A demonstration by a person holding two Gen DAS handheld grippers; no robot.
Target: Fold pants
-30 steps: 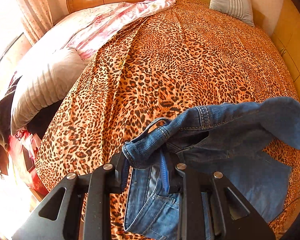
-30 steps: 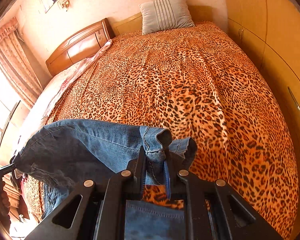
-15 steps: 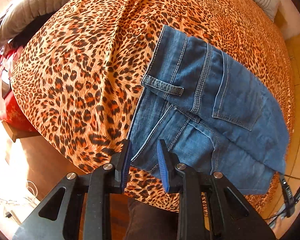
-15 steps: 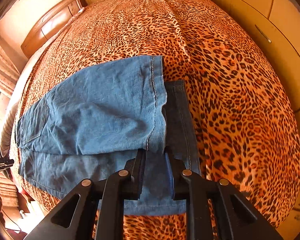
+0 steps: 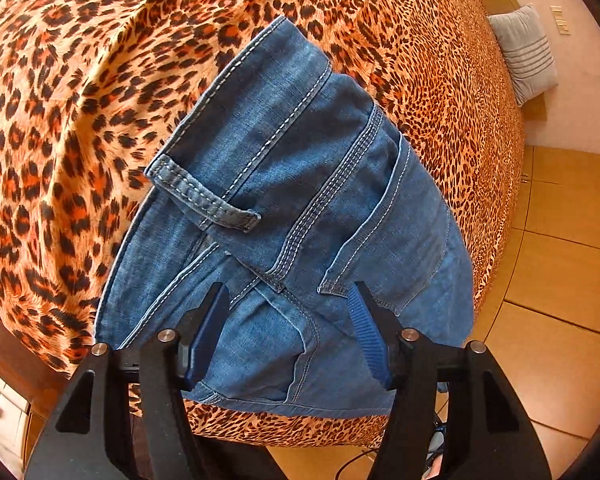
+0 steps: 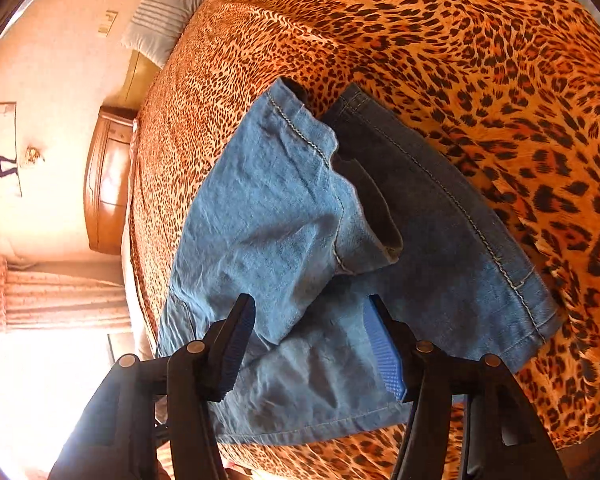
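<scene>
Folded blue jeans [image 5: 300, 184] lie on the leopard-print bedspread [image 5: 60, 120] near the bed's foot edge. The left wrist view shows the waistband end with a belt loop [image 5: 204, 196] and a back pocket [image 5: 396, 240]. My left gripper [image 5: 288, 300] hovers just above that end, its jaws opening, pads apart and pressing on nothing. The right wrist view shows the leg ends of the jeans [image 6: 284, 220], one hem folded over the darker layer [image 6: 460, 240]. My right gripper [image 6: 312, 316] stands over them, jaws opening, denim under the gap but not pinched.
A striped grey pillow [image 5: 524, 52] lies at the bed's far end by the wall. Wooden cupboard doors [image 5: 572, 240] run along one side. A wooden headboard [image 6: 108, 184] and curtains [image 6: 60, 300] show in the right wrist view. Wooden floor [image 5: 540, 360] lies past the bed's edge.
Both grippers carried the jeans' ends over and down onto the bed, folding them, then let go. Their jaws went from shut on denim to spread apart, and both views rolled.
</scene>
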